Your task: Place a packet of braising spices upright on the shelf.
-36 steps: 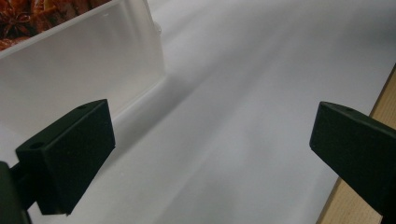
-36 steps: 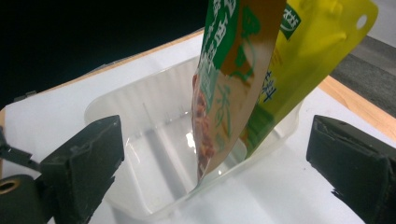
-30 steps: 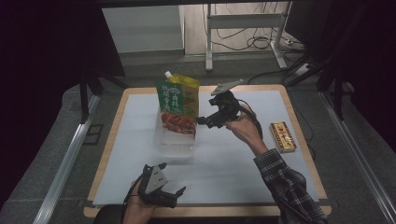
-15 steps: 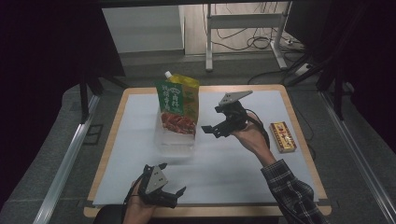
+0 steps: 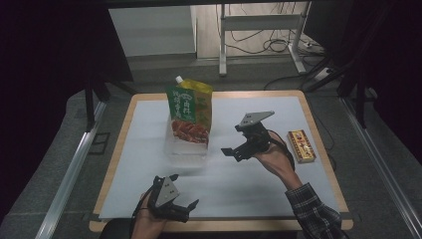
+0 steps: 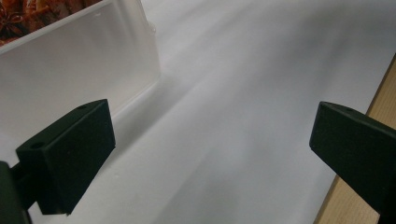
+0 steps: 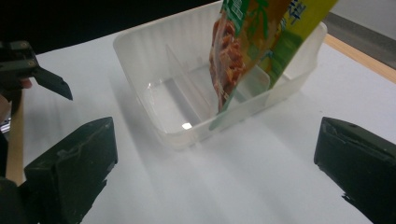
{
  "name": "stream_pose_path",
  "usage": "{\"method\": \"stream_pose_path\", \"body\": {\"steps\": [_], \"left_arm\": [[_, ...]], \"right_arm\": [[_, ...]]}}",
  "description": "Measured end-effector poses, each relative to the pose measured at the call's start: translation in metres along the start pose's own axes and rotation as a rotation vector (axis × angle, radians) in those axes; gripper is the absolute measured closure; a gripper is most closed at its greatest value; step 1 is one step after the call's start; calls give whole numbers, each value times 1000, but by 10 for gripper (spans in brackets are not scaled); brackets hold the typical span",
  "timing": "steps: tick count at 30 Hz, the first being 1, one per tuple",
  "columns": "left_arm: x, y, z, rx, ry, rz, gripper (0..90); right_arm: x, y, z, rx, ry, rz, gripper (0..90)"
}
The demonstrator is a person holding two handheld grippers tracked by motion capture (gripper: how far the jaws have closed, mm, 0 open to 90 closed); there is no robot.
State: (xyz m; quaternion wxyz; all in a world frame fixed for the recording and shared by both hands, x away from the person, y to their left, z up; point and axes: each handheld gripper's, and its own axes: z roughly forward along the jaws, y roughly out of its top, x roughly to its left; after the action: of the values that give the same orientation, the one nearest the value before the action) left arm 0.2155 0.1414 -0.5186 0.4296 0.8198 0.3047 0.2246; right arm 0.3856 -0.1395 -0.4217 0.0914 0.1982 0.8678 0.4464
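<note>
Clear plastic bin (image 5: pixel 185 144): landmark, sits on the white sheet left of centre; ribbed walls, one divider inside, seen in the right gripper view.
pouch (image 5: pixel 189 112): green and yellow, white spout on top, stands tilted in the bin's far compartment, leaning on the far wall.
right gripper (image 5: pixel 238 145): just right of the bin, near it but not touching, held above the sheet; jaws wide apart, nothing between them.
left gripper (image 5: pixel 180 205): well in front of the bin, near the table's front edge; jaws spread apart, holding nothing.
open room: bare sheet between bin and both grippers; wide bare strip left of the bin too.
surface: white sheet (image 5: pixel 149 164) over a wooden table (image 5: pixel 112 154), wood rim showing all round.
edges: left gripper view has the wood rim close beside its right jaw.
other things: small red and yellow box (image 5: pixel 300 145), well to the right of the bin, beyond the right hand.
room: grey floor, metal rails either side, desk legs and cables behind the bin.
in the way: nothing lies between right gripper and bin.
</note>
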Motion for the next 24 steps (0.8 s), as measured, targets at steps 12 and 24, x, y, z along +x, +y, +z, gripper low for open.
{"method": "stream_pose_path", "body": {"steps": [12, 24], "left_arm": [[0, 0, 0, 2, 4, 2, 0], [-1, 0, 0, 1, 6, 5, 0]], "right_arm": [[-11, -27, -4, 39, -49, 44, 1], [-30, -49, -9, 88, -163, 105, 8]]}}
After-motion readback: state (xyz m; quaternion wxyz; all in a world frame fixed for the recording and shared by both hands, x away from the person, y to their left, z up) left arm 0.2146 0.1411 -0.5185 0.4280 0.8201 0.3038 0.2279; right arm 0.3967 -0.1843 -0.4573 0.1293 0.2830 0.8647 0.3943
